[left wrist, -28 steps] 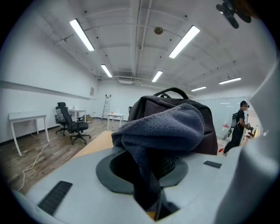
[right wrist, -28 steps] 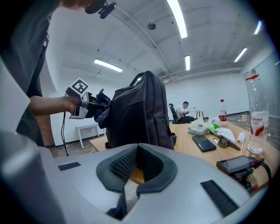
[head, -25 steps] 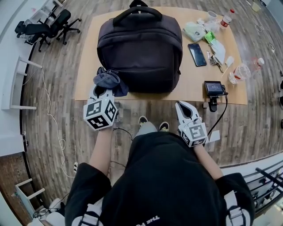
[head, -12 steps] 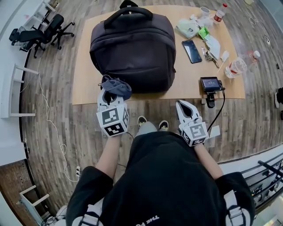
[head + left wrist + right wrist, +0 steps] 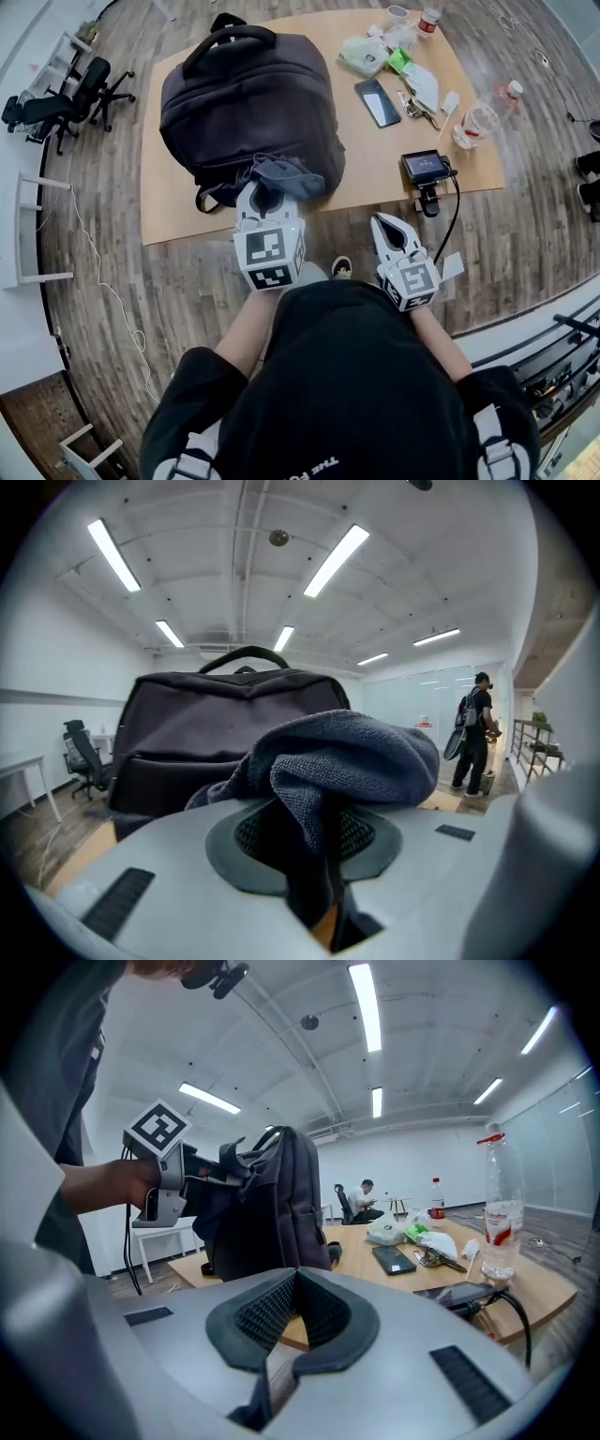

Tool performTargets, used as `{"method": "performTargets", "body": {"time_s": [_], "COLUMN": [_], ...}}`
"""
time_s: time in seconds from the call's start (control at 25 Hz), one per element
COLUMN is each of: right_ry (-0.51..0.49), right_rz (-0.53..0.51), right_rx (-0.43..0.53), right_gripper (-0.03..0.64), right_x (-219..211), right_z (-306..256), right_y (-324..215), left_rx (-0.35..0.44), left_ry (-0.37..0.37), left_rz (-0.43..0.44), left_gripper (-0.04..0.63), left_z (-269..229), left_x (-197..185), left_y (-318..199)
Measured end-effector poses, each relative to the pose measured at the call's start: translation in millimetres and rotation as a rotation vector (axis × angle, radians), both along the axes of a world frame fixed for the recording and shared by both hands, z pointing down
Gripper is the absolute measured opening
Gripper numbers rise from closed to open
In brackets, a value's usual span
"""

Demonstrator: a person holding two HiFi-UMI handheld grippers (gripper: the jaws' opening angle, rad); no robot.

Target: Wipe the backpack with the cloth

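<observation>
Head view: left gripper (image 5: pixel 263 195) at frame ctr, jaws clamped on bunched cloth (image 5: pixel 281 172); cloth up against the near lower edge of backpack (image 5: pixel 239 98), upper left of ctr on the table (image 5: pixel 375 155); right gripper (image 5: pixel 385 225) right of ctr, below the table edge, jaws together w/ nothing in them, well apart from the bag; phone (image 5: pixel 374 101), bottle (image 5: pixel 476 120) & other clutter at upper right, away from the bag.

Left gripper view: cloth (image 5: pixel 352 752) pinched between the jaws at lower ctr, loose folds heaped over the tips from ctr to right; backpack (image 5: pixel 183 724) upright just behind, filling left & ctr, handle at top; cannot tell from here whether cloth presses on the fabric or only sits close.

Right gripper view: jaws shut at lower ctr, empty; backpack (image 5: pixel 272 1204) left of ctr; left gripper (image 5: pixel 202 1174) w/ marker cube at upper left, its dark cloth bundle at the bag's side; bottle (image 5: pixel 497 1213) at right edge.

Step in hand, prob.: opening wipe along the bag's lower front. To do it well: keep the clamp firm; lead w/ the loose folds, not the hard jaw tips; press lightly & sweep in long overlapping strokes; mind the strap loop at the bag's lower left corner, a likely snag. Bag upright & soft, so likely to tip or slide under a push; worth steadying w/ the idle right gripper at the far side or handle.
</observation>
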State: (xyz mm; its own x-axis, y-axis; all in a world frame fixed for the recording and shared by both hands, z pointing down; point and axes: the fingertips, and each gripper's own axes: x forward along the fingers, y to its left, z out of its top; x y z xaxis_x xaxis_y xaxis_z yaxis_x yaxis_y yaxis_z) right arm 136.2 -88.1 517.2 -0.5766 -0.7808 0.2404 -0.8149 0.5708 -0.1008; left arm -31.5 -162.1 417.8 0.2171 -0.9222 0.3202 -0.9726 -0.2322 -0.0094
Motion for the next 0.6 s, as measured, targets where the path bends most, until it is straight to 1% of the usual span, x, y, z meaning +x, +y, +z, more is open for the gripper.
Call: {"method": "performTargets", "body": {"time_s": [0.12,0.2,0.32,0.44,0.6], "right_ry": [0.002,0.003,0.004,0.003,0.003], "right_rz": [0.040,0.067,0.096,0.098,0.066], "right_rx": [-0.002,-0.005,-0.013,-0.021,-0.017], "right_gripper": [0.009,0.009,0.009,0.009,0.009], "right_x": [14,23,33,34,23], "right_z": [-2,-2,0,2,1], "right_y": [2,5,9,9,6], "left_rx": [0.017,0.036,0.045,0.044,0.003], "left_ry": [0.006,0.005,0.025,0.041,0.056], "left_rz": [0.088,0.122,0.134,0.152,0.205], "left_gripper": [0.098,0.098,0.098,0.098,0.098], "left_z": [-5,-7,-8,-7,5], "left_x": [40,59,69,73,85], "left_y": [-6,-9,-9,-6,4]}}
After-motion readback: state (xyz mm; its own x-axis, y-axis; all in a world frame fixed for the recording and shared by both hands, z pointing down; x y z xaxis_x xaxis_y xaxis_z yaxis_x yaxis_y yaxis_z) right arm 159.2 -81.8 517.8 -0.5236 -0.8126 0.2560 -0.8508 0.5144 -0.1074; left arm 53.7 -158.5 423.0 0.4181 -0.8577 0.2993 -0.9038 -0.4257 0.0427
